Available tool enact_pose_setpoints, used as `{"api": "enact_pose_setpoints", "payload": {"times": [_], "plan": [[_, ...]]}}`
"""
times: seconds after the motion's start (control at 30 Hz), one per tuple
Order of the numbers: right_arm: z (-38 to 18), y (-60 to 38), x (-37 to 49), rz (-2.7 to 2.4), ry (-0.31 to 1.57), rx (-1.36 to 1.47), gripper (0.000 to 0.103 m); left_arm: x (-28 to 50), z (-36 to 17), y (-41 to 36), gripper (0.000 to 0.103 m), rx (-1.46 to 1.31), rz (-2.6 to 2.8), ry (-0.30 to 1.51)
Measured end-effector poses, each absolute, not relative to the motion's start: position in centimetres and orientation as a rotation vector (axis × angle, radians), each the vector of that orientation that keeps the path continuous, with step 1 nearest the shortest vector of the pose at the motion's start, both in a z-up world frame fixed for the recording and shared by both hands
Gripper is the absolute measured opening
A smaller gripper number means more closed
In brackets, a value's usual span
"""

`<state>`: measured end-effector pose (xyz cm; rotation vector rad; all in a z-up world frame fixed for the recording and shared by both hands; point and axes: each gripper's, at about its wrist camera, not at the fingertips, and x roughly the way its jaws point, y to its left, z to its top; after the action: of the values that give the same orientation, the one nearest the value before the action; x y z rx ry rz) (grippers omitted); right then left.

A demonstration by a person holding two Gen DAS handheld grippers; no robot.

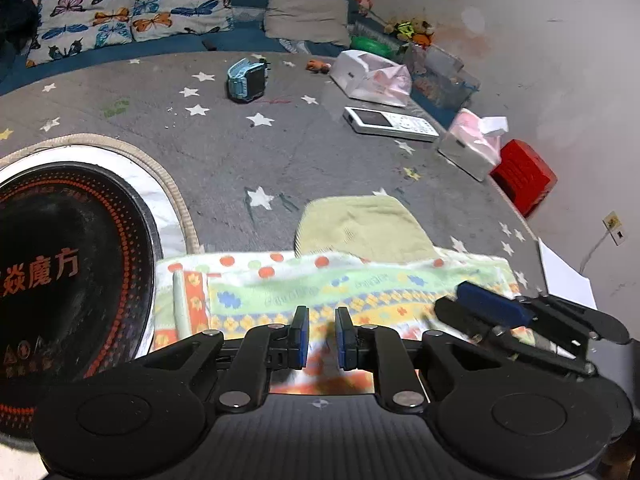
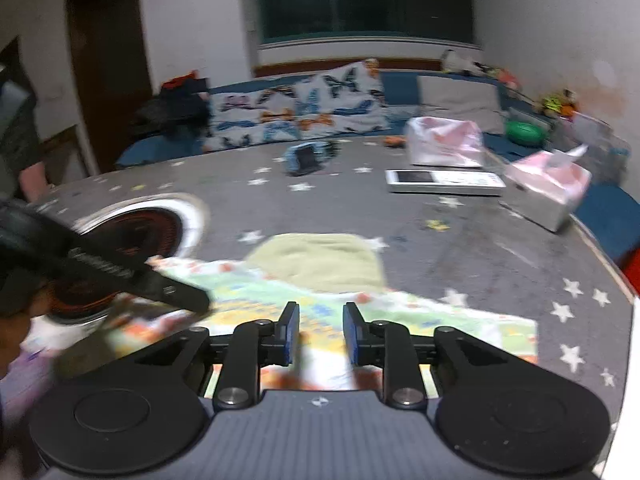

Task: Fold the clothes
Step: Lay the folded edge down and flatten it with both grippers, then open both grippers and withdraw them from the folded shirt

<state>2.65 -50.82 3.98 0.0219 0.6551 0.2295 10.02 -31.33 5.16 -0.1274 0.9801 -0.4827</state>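
A colourful patterned cloth [image 1: 320, 292] with dots and flowers lies flat on the grey star-print table, its far edge over a folded pale green cloth [image 1: 360, 226]. My left gripper [image 1: 322, 336] hovers over the patterned cloth's near edge, jaws open a little with nothing between them. My right gripper [image 2: 320, 332] is open over the same cloth [image 2: 360, 316], and shows at the right of the left wrist view [image 1: 520, 320]. The green cloth [image 2: 320, 260] lies just beyond. The left gripper [image 2: 120, 272] shows blurred at the left of the right wrist view.
A black round induction cooker [image 1: 60, 272] sits at the left. Farther back lie a blue toy [image 1: 246, 80], a white tablet [image 1: 390, 122], a pink tissue box [image 1: 474, 144], a red box [image 1: 524, 176] and a white bag [image 1: 372, 78]. The table edge [image 2: 616, 280] curves at right.
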Motion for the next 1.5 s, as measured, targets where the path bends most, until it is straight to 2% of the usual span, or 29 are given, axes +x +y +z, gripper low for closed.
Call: {"api": "enact_pose_setpoints", "payload": {"times": [0.17, 0.53, 0.9, 0.97, 1.1, 1.17, 1.33, 1.4, 1.5], "plan": [[4.0, -48.7, 0.1, 0.284, 0.668, -0.030, 0.027, 7.2, 6.0, -30.5, 0.016, -0.053, -0.499, 0.972], [3.2, -46.5, -5.7, 0.248, 0.662, -0.108, 0.028, 2.2, 5.4, -28.5, 0.023, 0.058, -0.506, 0.936], [3.6, -46.5, -6.9, 0.205, 0.657, -0.006, 0.030, 0.8, 5.3, -28.0, 0.030, 0.086, -0.509, 0.903], [3.4, -46.0, -6.9, 0.192, 0.655, -0.006, 0.036, 0.3, 5.4, -27.5, 0.033, 0.082, -0.504, 0.900], [2.9, -44.9, -6.6, 0.170, 0.663, -0.017, 0.045, -0.8, 5.9, -26.7, 0.050, 0.100, -0.476, 0.883], [2.9, -44.5, -6.8, 0.161, 0.658, -0.020, 0.053, -1.3, 6.0, -26.2, 0.052, 0.116, -0.461, 0.869], [3.1, -44.3, -7.2, 0.129, 0.666, 0.027, 0.063, -1.8, 5.8, -24.8, 0.060, 0.083, -0.446, 0.880], [3.1, -44.2, -7.4, 0.112, 0.670, 0.041, 0.065, -2.2, 5.7, -24.5, 0.068, 0.077, -0.438, 0.879], [3.1, -43.9, -7.9, 0.071, 0.672, 0.047, 0.072, -2.6, 5.6, -24.0, 0.071, 0.068, -0.427, 0.878]]}}
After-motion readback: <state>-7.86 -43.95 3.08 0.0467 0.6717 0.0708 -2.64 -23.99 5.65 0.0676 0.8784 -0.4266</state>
